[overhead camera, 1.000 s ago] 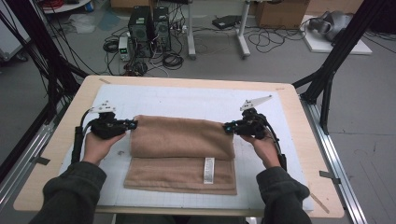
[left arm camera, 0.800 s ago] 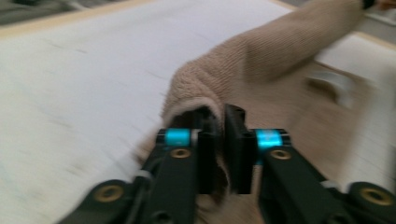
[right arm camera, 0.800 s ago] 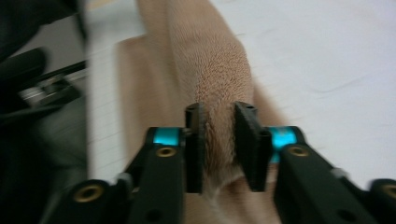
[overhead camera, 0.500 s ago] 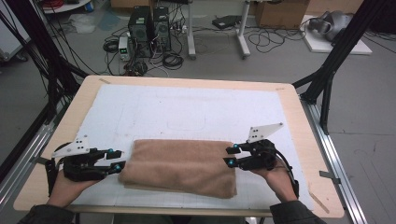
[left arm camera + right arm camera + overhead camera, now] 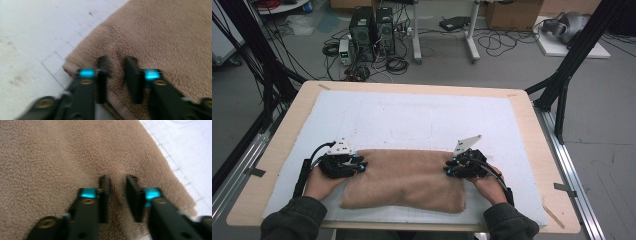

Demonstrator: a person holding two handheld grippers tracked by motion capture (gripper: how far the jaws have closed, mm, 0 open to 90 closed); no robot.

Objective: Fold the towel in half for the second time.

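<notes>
Both tongs have just been closing: left tongs (image 5: 360,166) and right tongs (image 5: 448,169) each pinch a far corner of the folded towel (image 5: 404,179), whose long axis runs straight between them on the tabletop (image 5: 422,117).

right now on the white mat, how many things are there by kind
brown towel: 1, folded
grippers: 2, left gripper and right gripper, each with jaws pinching a fold of towel at its end
total: 3
</notes>
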